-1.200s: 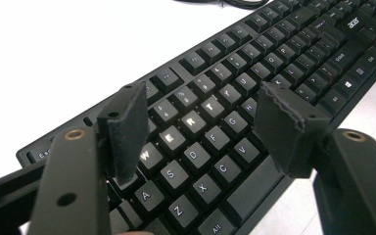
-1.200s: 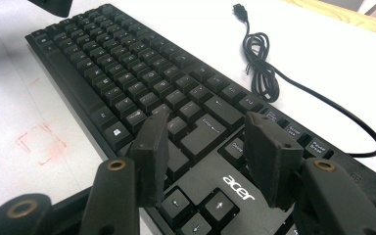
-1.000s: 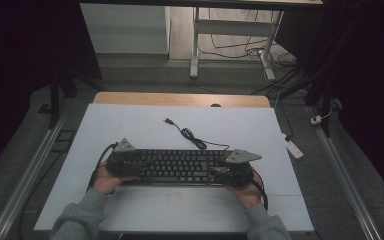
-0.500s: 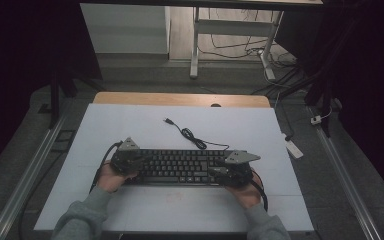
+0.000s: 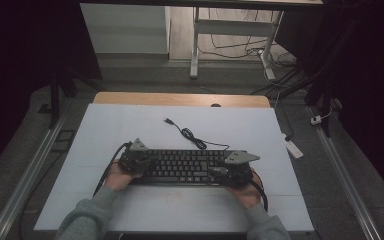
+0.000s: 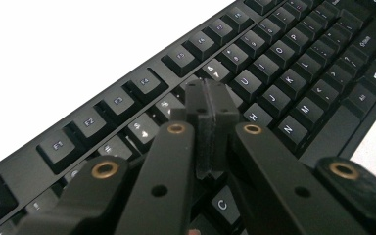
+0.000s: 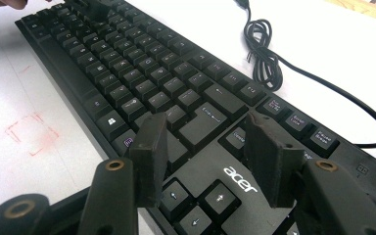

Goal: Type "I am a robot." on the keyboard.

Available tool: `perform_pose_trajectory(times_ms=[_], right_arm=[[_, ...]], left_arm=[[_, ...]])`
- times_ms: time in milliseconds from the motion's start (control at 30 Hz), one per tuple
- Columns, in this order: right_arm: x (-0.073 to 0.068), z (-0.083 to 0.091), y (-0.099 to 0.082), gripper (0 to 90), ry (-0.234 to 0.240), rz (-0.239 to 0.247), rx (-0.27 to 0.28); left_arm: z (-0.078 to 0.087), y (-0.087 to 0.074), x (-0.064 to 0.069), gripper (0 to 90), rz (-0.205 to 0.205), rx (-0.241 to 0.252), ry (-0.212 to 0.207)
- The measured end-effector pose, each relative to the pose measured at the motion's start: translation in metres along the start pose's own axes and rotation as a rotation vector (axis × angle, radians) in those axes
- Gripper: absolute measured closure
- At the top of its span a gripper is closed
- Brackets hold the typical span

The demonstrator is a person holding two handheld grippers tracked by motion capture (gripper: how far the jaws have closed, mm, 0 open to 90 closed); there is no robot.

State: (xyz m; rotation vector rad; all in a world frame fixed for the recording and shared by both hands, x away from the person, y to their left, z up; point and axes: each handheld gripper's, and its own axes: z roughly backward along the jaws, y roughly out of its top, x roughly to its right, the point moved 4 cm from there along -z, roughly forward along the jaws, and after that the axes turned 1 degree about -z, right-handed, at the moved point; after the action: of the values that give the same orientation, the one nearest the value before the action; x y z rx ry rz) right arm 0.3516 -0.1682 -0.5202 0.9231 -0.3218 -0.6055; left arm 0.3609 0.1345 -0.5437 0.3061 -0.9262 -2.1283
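A long black plastic keyboard (image 5: 185,167) with white-lettered keys and a silver "acer" mark lies flat near the front of the white worktop (image 5: 130,125), its black cable (image 5: 192,137) coiled behind. The left hand-held gripper (image 6: 210,105), pads pressed together, hovers above the keys. The right hand-held gripper (image 7: 205,147) stands parted over the arrow keys.

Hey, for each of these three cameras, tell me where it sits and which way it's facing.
High view: above the person's side, facing forward and down on the table; forearms, left gripper and right gripper show.
Left gripper view: rides the left gripper, looking along its shut jaws over the letter keys.
Right gripper view: rides the right gripper, its jaws apart above the arrow keys.
All share the keyboard and its cable.
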Motion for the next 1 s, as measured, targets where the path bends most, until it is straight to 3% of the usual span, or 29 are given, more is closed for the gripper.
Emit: perform_pose_trajectory(times_ms=[733,867,1000], right_arm=[[0.001,0.001,-0.001,51.2,-0.008,-0.002,0.0],[0.001,0.002,0.0,51.1,-0.011,0.0,0.0],[0.002,0.002,0.0,51.2,-0.009,-0.003,0.007]], left_arm=[[-0.011,-0.001,0.003,89.0,-0.01,-0.032,-0.009],[-0.009,0.0,0.004,89.0,-0.013,-0.023,-0.005],[0.0,0.003,0.003,87.6,-0.001,0.025,-0.005]])
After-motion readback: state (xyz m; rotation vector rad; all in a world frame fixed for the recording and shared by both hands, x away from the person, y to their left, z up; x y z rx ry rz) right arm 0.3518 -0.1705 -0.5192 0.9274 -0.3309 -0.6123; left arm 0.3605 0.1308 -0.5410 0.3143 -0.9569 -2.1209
